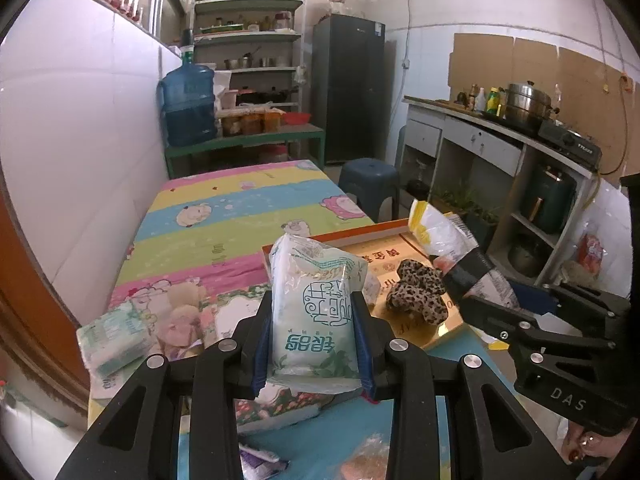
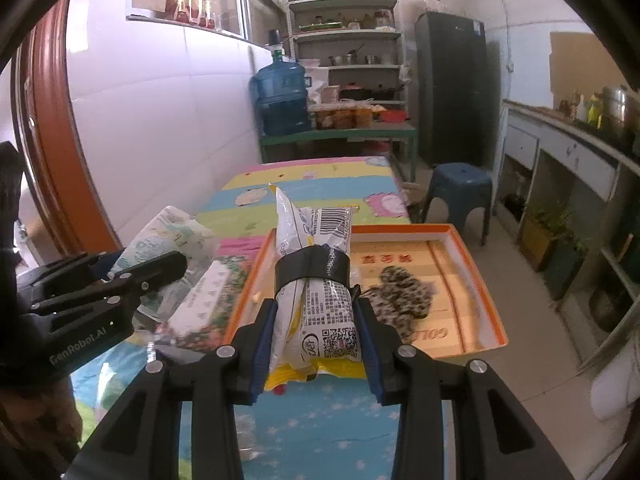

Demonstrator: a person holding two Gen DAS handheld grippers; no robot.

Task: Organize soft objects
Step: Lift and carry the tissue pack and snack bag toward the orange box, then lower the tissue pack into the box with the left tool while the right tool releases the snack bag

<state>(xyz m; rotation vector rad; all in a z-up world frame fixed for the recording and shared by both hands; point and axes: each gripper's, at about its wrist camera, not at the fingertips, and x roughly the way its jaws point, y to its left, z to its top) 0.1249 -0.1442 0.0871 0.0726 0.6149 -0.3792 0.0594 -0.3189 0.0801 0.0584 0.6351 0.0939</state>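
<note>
My left gripper [image 1: 314, 320] is shut on a pale green tissue pack [image 1: 316, 312], held above the table near the orange-rimmed tray [image 1: 360, 232]. My right gripper [image 2: 316, 320] is shut on a white and yellow plastic pack [image 2: 316, 280] bound with black tape, held over the tray's [image 2: 476, 272] near left corner. A leopard-print soft item [image 1: 420, 292] lies in the tray [image 2: 404, 296]. In the left wrist view the right gripper [image 1: 452, 264] with its pack [image 1: 440, 232] hangs over the tray. In the right wrist view the left gripper [image 2: 176, 268] and tissue pack [image 2: 172, 236] sit at the left.
Another tissue pack [image 1: 114, 336] lies at the table's left edge beside a flowered box [image 2: 212, 300]. The cartoon-print tablecloth [image 1: 240, 208] stretches back toward a blue stool [image 1: 370, 184], shelves, a water jug [image 1: 188, 104] and a dark fridge [image 1: 348, 88]. A counter [image 1: 500, 136] runs along the right.
</note>
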